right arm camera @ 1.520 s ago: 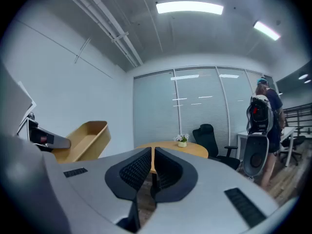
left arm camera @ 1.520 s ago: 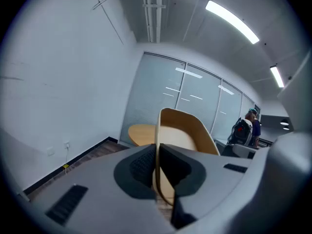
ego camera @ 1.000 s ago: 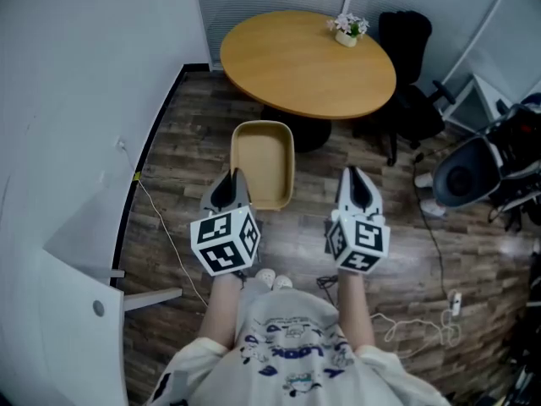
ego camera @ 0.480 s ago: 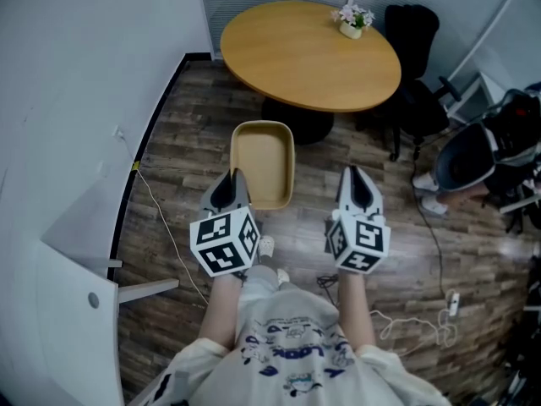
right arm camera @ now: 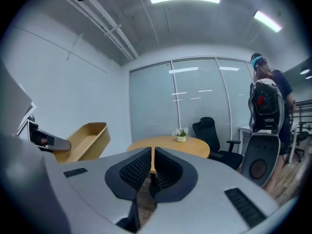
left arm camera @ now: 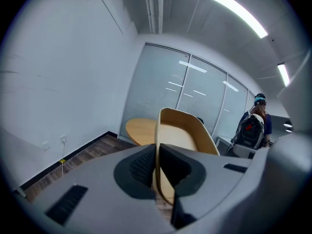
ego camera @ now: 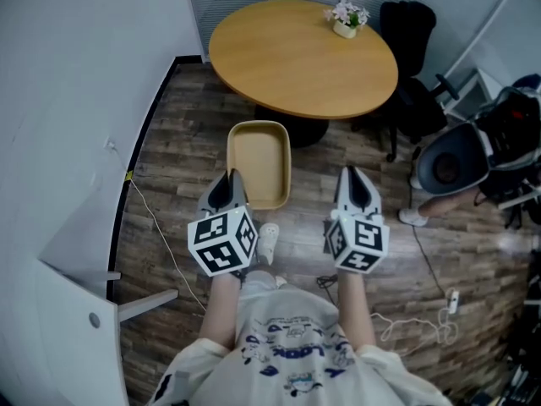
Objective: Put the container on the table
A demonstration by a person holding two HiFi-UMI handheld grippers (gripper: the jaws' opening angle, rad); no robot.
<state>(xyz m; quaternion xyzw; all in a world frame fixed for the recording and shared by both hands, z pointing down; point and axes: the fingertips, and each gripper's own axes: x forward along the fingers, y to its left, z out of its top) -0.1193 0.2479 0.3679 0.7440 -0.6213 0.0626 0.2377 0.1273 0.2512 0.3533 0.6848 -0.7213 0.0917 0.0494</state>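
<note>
The container (ego camera: 258, 163) is a tan, shallow oblong tub held above the wood floor, short of the round wooden table (ego camera: 304, 57). My left gripper (ego camera: 230, 183) is shut on its near rim; in the left gripper view the rim (left arm camera: 181, 133) runs up between the closed jaws of the left gripper (left arm camera: 158, 155). My right gripper (ego camera: 355, 178) is level with it on the right, shut with nothing in it. In the right gripper view the right gripper (right arm camera: 151, 162) points at the table (right arm camera: 170, 145), and the container (right arm camera: 83, 140) shows at the left.
A small pot of flowers (ego camera: 347, 19) stands at the table's far edge, a black office chair (ego camera: 410, 57) behind it. A person with a backpack (right arm camera: 265, 101) and grey equipment (ego camera: 452, 163) are at the right. White wall and panel (ego camera: 68, 252) at left; cables (ego camera: 161, 227) on the floor.
The table has come slightly nearer and shifted left in the head view as the person steps forward. Both grippers keep their pose, the left still holding the container.
</note>
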